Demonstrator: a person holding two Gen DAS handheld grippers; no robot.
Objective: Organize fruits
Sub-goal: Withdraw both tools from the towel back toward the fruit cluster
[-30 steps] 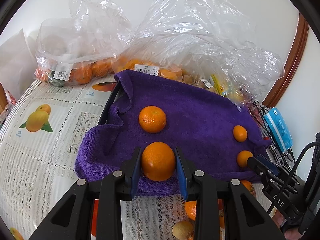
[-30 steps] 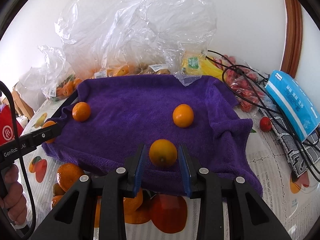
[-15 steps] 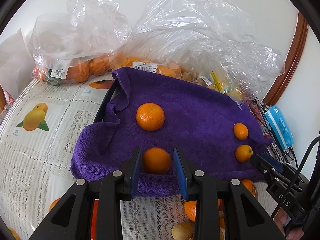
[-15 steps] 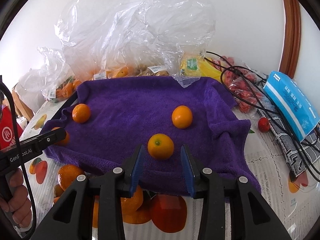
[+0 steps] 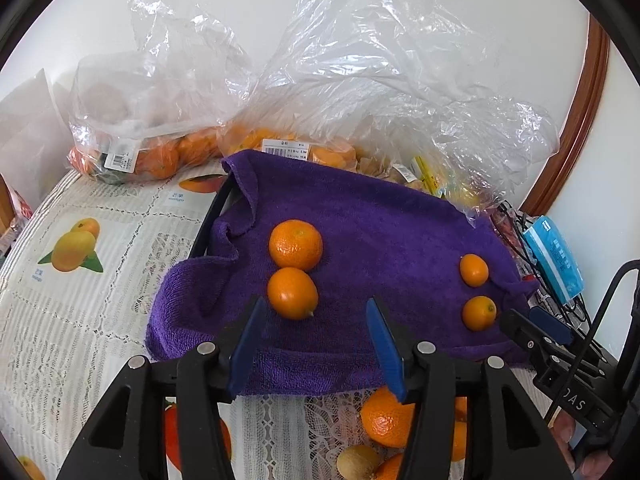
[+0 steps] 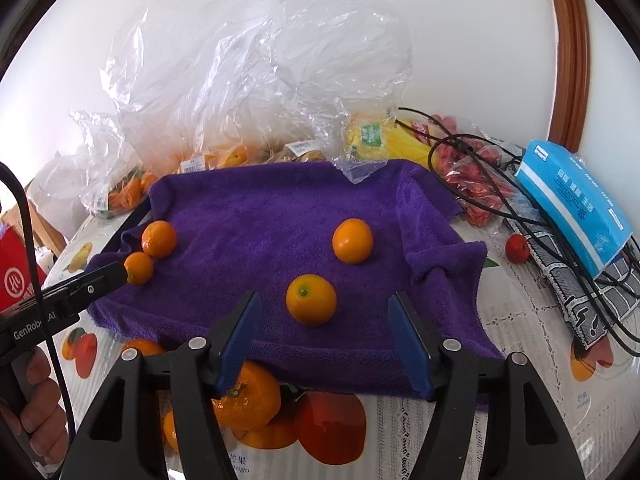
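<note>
Orange fruits [image 6: 311, 299] on a deep purple towel [image 6: 280, 208]; blue box [image 6: 572, 200] right of the towel, white lacy tablecloth [image 5: 72, 320] underneath.

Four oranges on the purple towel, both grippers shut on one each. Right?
Not quite. Four oranges on the purple towel, yes, but both wrist views show the left gripper and right gripper with jaws opening, pads clear of the nearest oranges.

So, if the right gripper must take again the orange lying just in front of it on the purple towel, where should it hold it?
Grip the orange across its round middle, coming from the near side, the opening right gripper already straddling it. Its sides are free; the stem end faces up.
</note>
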